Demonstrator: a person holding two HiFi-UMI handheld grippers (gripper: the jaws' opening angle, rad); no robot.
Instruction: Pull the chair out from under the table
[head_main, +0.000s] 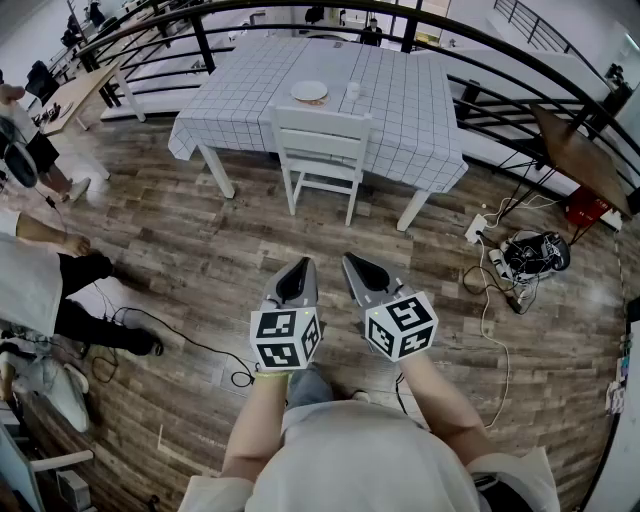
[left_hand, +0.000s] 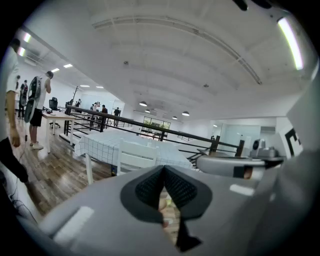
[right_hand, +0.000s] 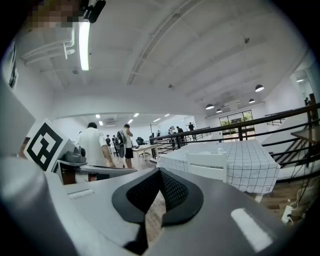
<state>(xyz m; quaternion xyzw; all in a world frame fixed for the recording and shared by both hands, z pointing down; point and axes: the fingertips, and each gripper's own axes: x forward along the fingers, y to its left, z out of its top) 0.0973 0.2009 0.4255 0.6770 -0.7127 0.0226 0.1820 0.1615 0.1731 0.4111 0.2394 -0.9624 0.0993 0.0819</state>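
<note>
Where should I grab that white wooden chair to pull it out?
On the white wooden chair, grip the top rail of its back, coming from the near side. The back faces you and stands clear, while the seat is pushed under the checked-cloth table.

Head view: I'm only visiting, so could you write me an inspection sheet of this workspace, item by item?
Surface: wooden plank floor; table under a white checked cloth.
Job's things: white chair tucked in at the table's near side, untouched.
Clutter: plate and cup on the table; heap of gear on the floor at right.
Grippers: left hand-held gripper and right hand-held gripper both shut, empty, well short of the chair.
Cables: black cable on the floor at left; white cable and power strip at right.
Surroundings: black railing behind the table; person at left.
</note>
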